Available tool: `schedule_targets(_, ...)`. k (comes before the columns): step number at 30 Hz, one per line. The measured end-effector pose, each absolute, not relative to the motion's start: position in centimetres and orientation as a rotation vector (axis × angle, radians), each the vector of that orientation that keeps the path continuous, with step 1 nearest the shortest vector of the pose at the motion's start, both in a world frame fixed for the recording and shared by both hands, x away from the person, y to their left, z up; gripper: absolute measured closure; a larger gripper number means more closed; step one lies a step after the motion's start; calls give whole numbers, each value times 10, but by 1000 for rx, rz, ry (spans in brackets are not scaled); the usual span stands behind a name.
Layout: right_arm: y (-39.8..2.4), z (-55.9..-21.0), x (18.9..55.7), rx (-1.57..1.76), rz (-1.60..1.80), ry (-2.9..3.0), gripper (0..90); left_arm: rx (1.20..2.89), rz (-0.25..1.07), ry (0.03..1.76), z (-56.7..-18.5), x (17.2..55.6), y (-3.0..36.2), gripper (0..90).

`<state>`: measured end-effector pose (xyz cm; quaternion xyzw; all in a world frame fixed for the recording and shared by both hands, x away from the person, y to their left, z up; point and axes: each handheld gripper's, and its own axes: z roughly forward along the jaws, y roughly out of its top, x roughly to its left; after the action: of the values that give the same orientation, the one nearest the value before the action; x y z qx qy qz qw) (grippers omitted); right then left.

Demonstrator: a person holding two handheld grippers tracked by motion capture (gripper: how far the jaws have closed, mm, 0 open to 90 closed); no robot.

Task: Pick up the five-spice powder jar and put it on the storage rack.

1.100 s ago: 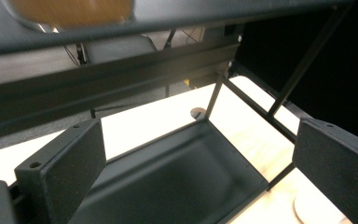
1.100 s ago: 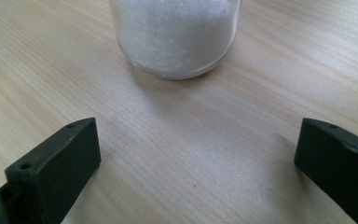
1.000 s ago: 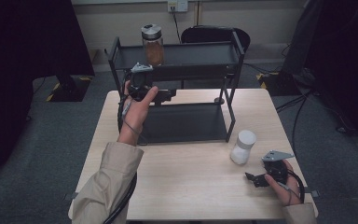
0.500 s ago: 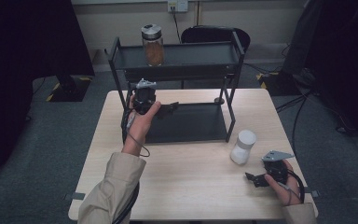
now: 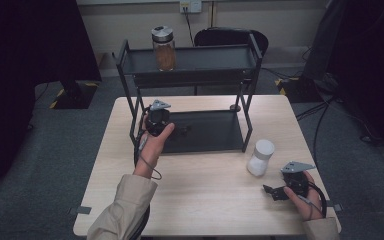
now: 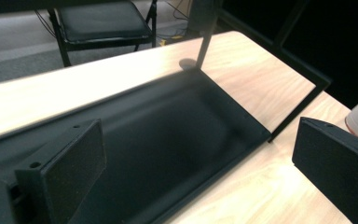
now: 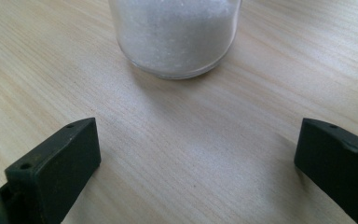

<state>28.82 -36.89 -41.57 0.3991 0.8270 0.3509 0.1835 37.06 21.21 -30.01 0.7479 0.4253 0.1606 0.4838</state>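
Note:
A black two-tier rack (image 5: pixel 250 50) stands at the back of the wooden table. A glass jar of brown contents (image 5: pixel 164 48) with a silver lid sits on its top shelf. My left gripper (image 5: pixel 179 129) hovers open over the left part of the lower tray (image 5: pixel 215 137); in the left gripper view its empty jaws (image 6: pixel 196 158) frame that tray (image 6: pixel 168 135). A white-lidded jar of white grains (image 5: pixel 260 157) stands on the table right of the rack. My right gripper (image 5: pixel 271 192) rests open just in front of it, jaws (image 7: pixel 196 154) facing the jar (image 7: pixel 175 35) with a gap between.
A black chair (image 5: pixel 230 36) stands behind the table, also in the left gripper view (image 6: pixel 102 21). The rack's front right post (image 5: pixel 246 125) rises close to the white jar. Bare wood (image 5: pixel 205 195) lies between my two hands. Cables run over the grey floor at the right.
My left gripper has come down and toward me from the height of the top shelf to the lower tray's left part. The right gripper and the white jar have stayed still.

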Motion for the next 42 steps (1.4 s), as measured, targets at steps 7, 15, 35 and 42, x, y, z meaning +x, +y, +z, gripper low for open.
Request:
schedule_targets(7,-369,-416,288,1126,990,2332,0,1804,384,1036,-316,364,215,20)
schedule_targets(15,-369,-416,288,1126,990,2332,0,1815,368,1050,-335,359,217,20)
schedule_targets(35,-369,-416,288,1126,990,2332,0,1875,327,1059,-380,345,214,21)
schedule_targets(42,-369,-416,288,1126,990,2332,0,1891,316,1073,-395,338,216,21)
